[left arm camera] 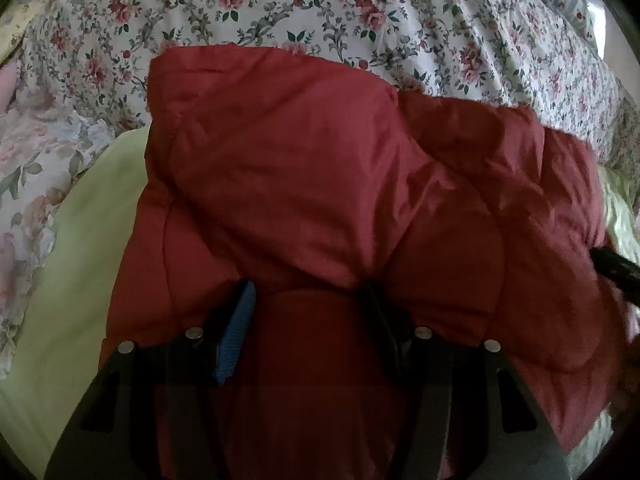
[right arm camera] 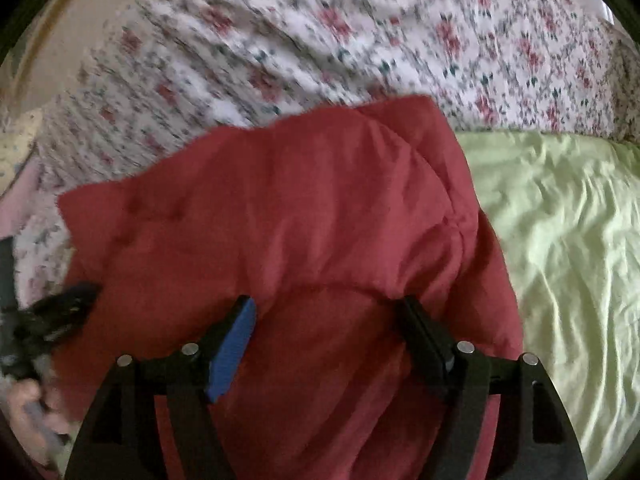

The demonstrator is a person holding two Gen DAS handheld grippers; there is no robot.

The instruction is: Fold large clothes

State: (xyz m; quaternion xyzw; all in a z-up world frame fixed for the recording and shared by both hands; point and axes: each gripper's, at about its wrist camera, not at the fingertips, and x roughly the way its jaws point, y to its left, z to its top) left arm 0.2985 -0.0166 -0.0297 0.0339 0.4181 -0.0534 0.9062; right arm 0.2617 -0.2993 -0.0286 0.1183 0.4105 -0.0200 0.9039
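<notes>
Two sets of tongs worked over one red quilted jacket (left arm camera: pixel 320 184), which lay bunched on a bed, partly on the pale green sheet (right arm camera: pixel 560 240) and with its far edge against the flowered bedding (left arm camera: pixel 320 8). The left tongs (left arm camera: pixel 310 292) pinched a puffy fold at the jacket's near edge, both pads sunk into the padding. The right tongs (right arm camera: pixel 326 306) stood released, jaws spread over the jacket's near bulge without pressing it. To do the fold well, the left grip probably needed to stay firm while the right took a fresh hold near the jacket's edge on the green-sheet side, so both corners could travel level. The jacket looked thick, stitched in soft panels, dull red and creased, already doubled into a rough mound, likely to spring back unless pressed flat.
</notes>
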